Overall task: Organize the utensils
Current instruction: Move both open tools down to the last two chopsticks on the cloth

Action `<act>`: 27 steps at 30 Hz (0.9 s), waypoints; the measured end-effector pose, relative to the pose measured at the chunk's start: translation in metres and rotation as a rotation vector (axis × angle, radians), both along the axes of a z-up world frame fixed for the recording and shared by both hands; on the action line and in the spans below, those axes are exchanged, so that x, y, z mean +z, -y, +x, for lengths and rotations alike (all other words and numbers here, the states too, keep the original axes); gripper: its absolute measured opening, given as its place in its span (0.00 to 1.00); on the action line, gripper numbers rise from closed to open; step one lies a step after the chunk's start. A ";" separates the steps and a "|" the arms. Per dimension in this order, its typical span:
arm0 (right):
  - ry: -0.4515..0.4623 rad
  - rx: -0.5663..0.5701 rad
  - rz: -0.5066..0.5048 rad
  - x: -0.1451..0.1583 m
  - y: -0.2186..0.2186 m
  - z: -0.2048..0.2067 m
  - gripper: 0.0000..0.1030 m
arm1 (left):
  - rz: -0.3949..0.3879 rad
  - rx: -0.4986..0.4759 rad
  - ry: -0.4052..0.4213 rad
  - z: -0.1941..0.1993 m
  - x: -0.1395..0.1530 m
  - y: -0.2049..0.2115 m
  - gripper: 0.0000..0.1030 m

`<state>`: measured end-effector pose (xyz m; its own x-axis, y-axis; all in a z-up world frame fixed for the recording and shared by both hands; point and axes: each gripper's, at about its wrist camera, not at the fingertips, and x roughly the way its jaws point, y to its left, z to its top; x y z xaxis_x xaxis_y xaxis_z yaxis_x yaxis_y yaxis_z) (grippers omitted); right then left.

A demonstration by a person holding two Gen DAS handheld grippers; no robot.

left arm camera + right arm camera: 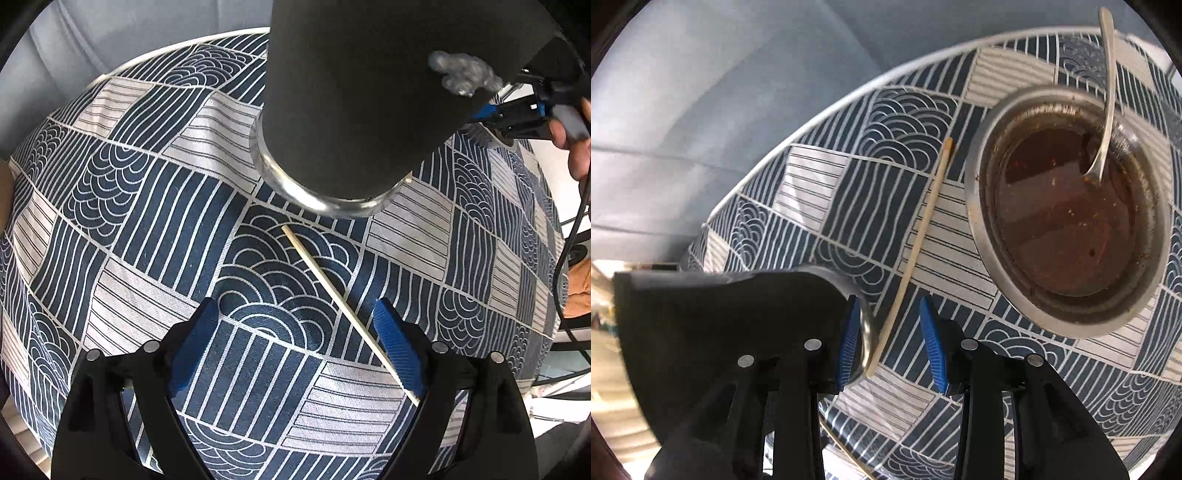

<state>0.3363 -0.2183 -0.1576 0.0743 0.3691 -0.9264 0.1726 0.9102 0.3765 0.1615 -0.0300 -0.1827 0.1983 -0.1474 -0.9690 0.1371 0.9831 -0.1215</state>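
- One chopstick (343, 306) lies flat on the patterned worktop (147, 229), between the left gripper's (295, 343) wide-open fingers, near the right-hand one.
- The fingers should centre over it before closing.
- The right gripper (890, 339) is part open, empty, over a second chopstick (916, 240) beside the bowl (1067, 206).

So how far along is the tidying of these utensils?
Barely begun; nothing looks put away yet. In hand: the open left gripper straddles one chopstick lying on the tablecloth, and the open right gripper straddles another chopstick; neither is gripped. Left: both chopsticks, plus the spoon standing in the dirty bowl.
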 end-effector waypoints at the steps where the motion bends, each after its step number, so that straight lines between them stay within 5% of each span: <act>1: -0.007 -0.010 -0.004 -0.002 0.001 0.001 0.32 | 0.015 -0.005 0.000 0.000 -0.001 0.004 0.84; 8: -0.048 -0.063 -0.025 -0.015 0.003 0.008 0.32 | 0.142 -0.075 0.008 0.000 -0.012 0.030 0.92; 20: -0.018 -0.036 -0.179 -0.022 -0.020 0.020 0.27 | 0.139 -0.118 0.076 -0.018 -0.013 0.031 0.95; 23: 0.011 -0.012 -0.225 -0.022 -0.023 0.017 0.15 | 0.134 -0.132 0.088 -0.027 -0.012 0.030 0.90; 27: 0.037 0.033 -0.230 -0.024 -0.025 0.011 0.10 | 0.122 -0.191 0.097 -0.040 -0.002 0.035 0.69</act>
